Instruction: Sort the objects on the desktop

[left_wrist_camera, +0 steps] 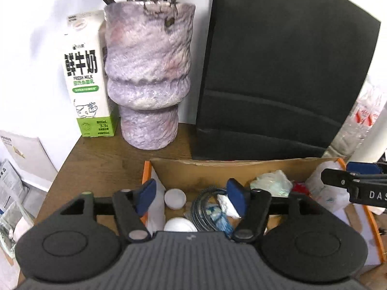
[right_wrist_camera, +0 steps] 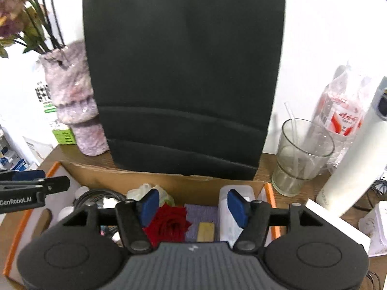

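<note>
An open cardboard box point(left_wrist_camera: 217, 166) point(right_wrist_camera: 135, 174) with orange-edged flaps sits on the wooden desk and holds several sorted items. My left gripper point(left_wrist_camera: 192, 194) is open above its left half, over a white round lid point(left_wrist_camera: 174, 198), a coiled dark cable point(left_wrist_camera: 205, 205) and crumpled white paper point(left_wrist_camera: 227, 204); nothing is between its blue pads. My right gripper point(right_wrist_camera: 192, 205) is open above the right half, over a red rose point(right_wrist_camera: 169, 222), a purple cloth point(right_wrist_camera: 203, 213) and a white plastic container point(right_wrist_camera: 229, 217). Each gripper's tip shows at the edge of the other's view.
A black paper bag point(left_wrist_camera: 285, 72) point(right_wrist_camera: 183, 72) stands just behind the box. Left of it are a purple vase point(left_wrist_camera: 147, 72) and a milk carton point(left_wrist_camera: 84, 77). To the right stand a glass with a straw point(right_wrist_camera: 300, 154), a water bottle point(right_wrist_camera: 341, 111) and a white cylinder point(right_wrist_camera: 355, 149).
</note>
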The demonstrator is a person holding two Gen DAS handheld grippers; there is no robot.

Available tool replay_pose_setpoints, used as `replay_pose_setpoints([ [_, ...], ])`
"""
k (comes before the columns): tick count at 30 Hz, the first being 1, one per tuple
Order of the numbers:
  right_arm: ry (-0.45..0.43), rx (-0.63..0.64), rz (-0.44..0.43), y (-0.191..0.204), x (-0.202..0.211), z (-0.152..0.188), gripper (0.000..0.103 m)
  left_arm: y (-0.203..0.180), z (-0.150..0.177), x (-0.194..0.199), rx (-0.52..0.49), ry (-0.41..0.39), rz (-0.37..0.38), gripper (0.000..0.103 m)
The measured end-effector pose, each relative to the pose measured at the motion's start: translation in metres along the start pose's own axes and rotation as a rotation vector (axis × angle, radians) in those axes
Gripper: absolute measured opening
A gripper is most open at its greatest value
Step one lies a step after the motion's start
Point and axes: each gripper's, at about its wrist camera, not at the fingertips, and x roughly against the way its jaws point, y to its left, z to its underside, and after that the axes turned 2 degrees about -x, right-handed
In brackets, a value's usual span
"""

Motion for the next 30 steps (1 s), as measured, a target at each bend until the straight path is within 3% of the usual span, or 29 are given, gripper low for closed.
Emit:
replay_pose_setpoints([
  [8,0.006,-0.015,-0.030,0.003,0.058,0.040,0.075,-0.022,0.035,0.065,0.015,0.017,-0.015,0.084],
  [10,-0.005,-0.035,-0.035,0.005,0.074,0.058,0.076,-0.031,0.053,0.087,-0.010,-0.006,-0.038,0.087],
  [13,-0.048,-0.040,-0.031,0.012,0.103,0.090,0.077,-0.041,0.091,0.123,-0.040,-0.071,-0.059,0.103],
  [20,-0.142,-0.023,-0.040,0.028,0.165,0.183,0.082,-0.047,0.191,0.176,-0.045,-0.095,-0.086,0.103],
  [26,-0.144,-0.012,-0.021,0.042,0.197,0.259,0.084,-0.034,0.277,0.204,0.014,-0.088,-0.074,0.103],
  [30,-0.122,-0.030,-0.028,0.047,0.211,0.304,0.085,-0.026,0.318,0.219,0.033,-0.070,-0.064,0.103],
])
